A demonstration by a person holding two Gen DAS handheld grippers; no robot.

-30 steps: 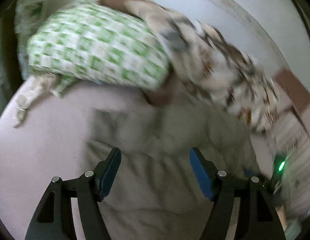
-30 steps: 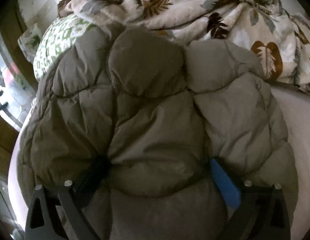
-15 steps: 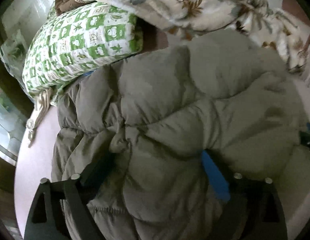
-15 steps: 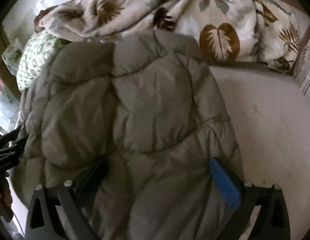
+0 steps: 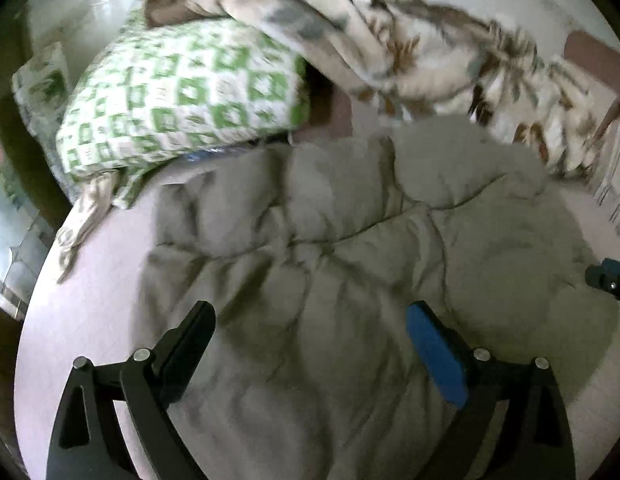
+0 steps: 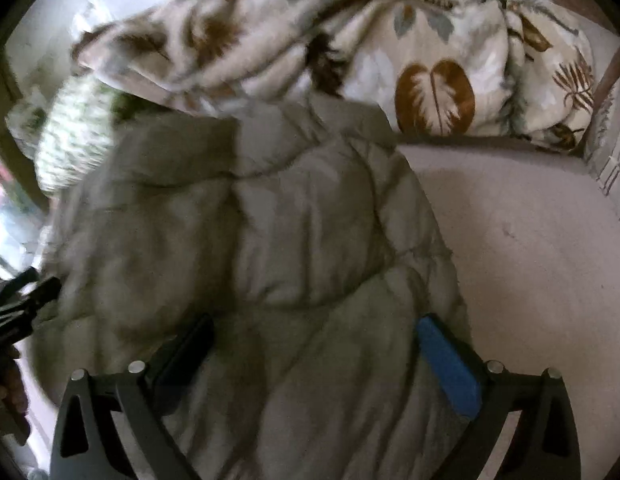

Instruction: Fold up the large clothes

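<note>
A grey-olive quilted puffer jacket (image 5: 350, 264) lies bunched on the pale bed sheet (image 5: 89, 300); it also fills the right wrist view (image 6: 269, 240). My left gripper (image 5: 310, 340) is open, its fingers spread just above the jacket's near part. My right gripper (image 6: 314, 352) is open too, its fingers wide apart with jacket fabric bulging between them; I cannot tell whether they touch it. The right gripper's tip shows at the left wrist view's right edge (image 5: 608, 280). The left gripper shows at the right wrist view's left edge (image 6: 21, 300).
A green-and-white checked pillow (image 5: 181, 100) lies at the head of the bed, back left. A cream leaf-print duvet (image 6: 390, 48) is heaped along the back, also in the left wrist view (image 5: 410, 52). Bare sheet (image 6: 530, 260) lies right of the jacket.
Both grippers have drawn back from the jacket; more of the bed shows around it. The jacket has settled lower and flatter on the sheet.
</note>
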